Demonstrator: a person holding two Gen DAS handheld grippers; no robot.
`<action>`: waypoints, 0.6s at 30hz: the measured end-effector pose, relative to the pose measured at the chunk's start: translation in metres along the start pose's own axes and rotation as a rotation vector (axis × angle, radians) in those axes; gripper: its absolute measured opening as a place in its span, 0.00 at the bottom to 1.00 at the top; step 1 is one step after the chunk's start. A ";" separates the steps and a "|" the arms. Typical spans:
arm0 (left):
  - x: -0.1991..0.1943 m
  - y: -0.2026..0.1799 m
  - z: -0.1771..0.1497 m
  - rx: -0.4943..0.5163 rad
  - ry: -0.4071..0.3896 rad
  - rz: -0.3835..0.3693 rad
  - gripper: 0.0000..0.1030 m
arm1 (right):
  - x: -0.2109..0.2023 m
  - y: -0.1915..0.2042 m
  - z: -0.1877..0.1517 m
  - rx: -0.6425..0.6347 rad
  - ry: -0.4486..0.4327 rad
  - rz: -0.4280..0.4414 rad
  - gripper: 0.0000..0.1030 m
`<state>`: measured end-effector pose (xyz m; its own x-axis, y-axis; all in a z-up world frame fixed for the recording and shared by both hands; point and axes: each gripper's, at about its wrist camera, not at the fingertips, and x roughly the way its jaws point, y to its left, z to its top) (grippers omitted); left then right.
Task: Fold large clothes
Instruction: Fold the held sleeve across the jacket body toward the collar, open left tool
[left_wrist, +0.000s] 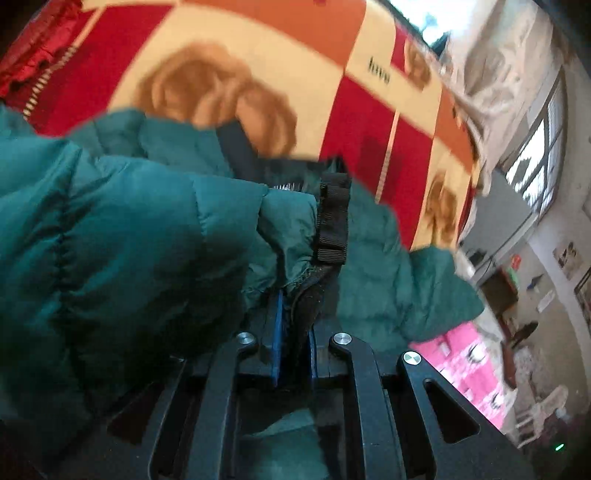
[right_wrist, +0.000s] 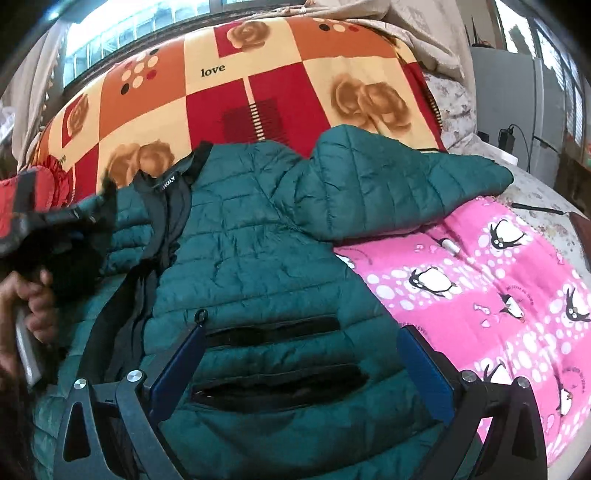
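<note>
The left gripper (left_wrist: 295, 332) is clamped on a fold of the green jacket (left_wrist: 110, 240), its blue pads pinching the black-trimmed edge just ahead of the linkage. Puffy quilted fabric bulges to the gripper's left and drapes over its frame.

The right gripper (right_wrist: 299, 354) stands wide apart above the jacket (right_wrist: 258, 240), holding nothing; the jacket's two black pocket slits lie between and just ahead of its fingers (right_wrist: 181, 362). The jacket is spread across the bed, collar ahead and to the left, one sleeve (right_wrist: 399, 184) reaching ahead and to the right. At the far left of this view a hand (right_wrist: 33, 306) grips the other gripper's handle.

Beneath the jacket, ahead of both grippers, lies a checked blanket (right_wrist: 258, 74) in red, orange and cream with roses and the word "love". To the right gripper's right is a pink penguin-print blanket (right_wrist: 498, 295). Beyond the bed are windows (right_wrist: 129, 33), and a grey cabinet (right_wrist: 506, 92) to the right.
</note>
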<state>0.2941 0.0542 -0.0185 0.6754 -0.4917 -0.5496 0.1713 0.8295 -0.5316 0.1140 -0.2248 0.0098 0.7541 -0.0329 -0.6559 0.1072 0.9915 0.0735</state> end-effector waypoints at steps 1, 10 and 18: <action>0.005 -0.001 -0.003 0.009 0.014 -0.008 0.08 | 0.001 -0.002 0.000 0.009 0.005 -0.004 1.00; 0.016 -0.038 -0.002 0.051 0.049 -0.216 0.08 | 0.011 -0.018 -0.002 0.095 0.059 -0.028 1.00; 0.033 -0.058 -0.011 0.095 0.130 -0.206 0.29 | 0.010 -0.016 -0.002 0.083 0.058 -0.043 1.00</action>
<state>0.2986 -0.0132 -0.0131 0.5223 -0.6774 -0.5180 0.3664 0.7268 -0.5810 0.1188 -0.2406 0.0004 0.7090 -0.0659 -0.7022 0.1939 0.9755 0.1042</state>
